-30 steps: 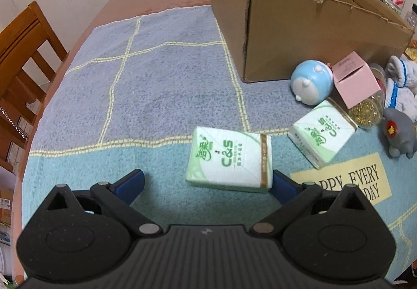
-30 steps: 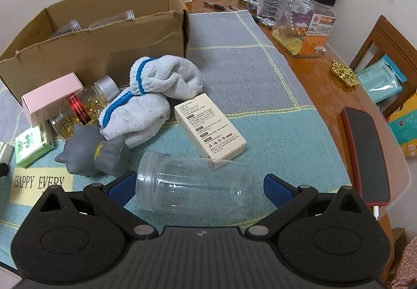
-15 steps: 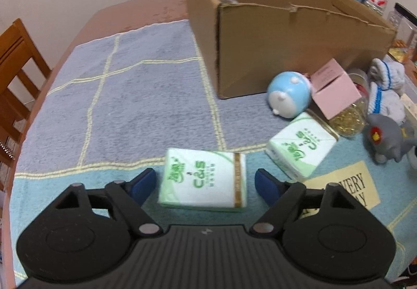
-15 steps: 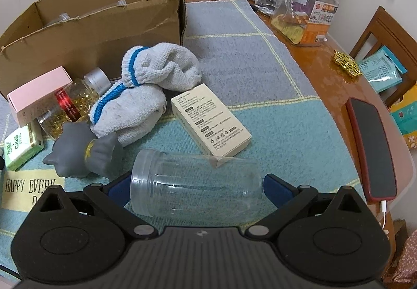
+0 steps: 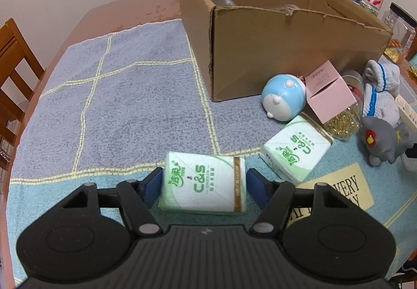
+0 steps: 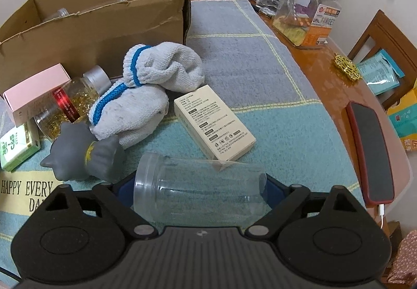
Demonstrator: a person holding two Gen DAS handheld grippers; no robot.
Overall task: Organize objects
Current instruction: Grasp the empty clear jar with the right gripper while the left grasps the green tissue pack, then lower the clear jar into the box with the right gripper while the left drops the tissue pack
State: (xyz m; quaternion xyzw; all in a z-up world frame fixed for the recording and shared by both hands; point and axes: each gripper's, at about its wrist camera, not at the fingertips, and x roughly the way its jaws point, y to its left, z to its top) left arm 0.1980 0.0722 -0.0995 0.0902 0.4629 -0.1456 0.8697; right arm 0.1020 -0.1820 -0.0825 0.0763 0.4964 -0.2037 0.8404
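Note:
My left gripper (image 5: 203, 186) is shut on a green-and-white tissue pack (image 5: 203, 182) lying on the blue mat; both blue pads press its ends. A second tissue pack (image 5: 295, 149) lies to its right. My right gripper (image 6: 199, 192) is shut on a clear plastic jar (image 6: 199, 195) lying on its side, its pads against the jar's two ends. An open cardboard box (image 5: 281, 36) stands behind, also in the right wrist view (image 6: 91, 25). In front of it lie a blue round toy (image 5: 282, 96), a pink box (image 5: 329, 92), a jar of gold capsules (image 6: 70, 104), white socks (image 6: 146, 91), a grey cat figure (image 6: 83, 156) and a beige carton (image 6: 213, 122).
A phone (image 6: 371, 151) lies on the table's right edge with a cable. Bottles and a large black-lidded jar (image 6: 310, 15) stand at the far right. Wooden chairs (image 5: 15, 67) surround the table. A gold ornament (image 6: 348, 70) lies on the bare wood.
My left gripper moved forward and closed onto the tissue pack. My right gripper advanced around the clear jar and closed on its ends.

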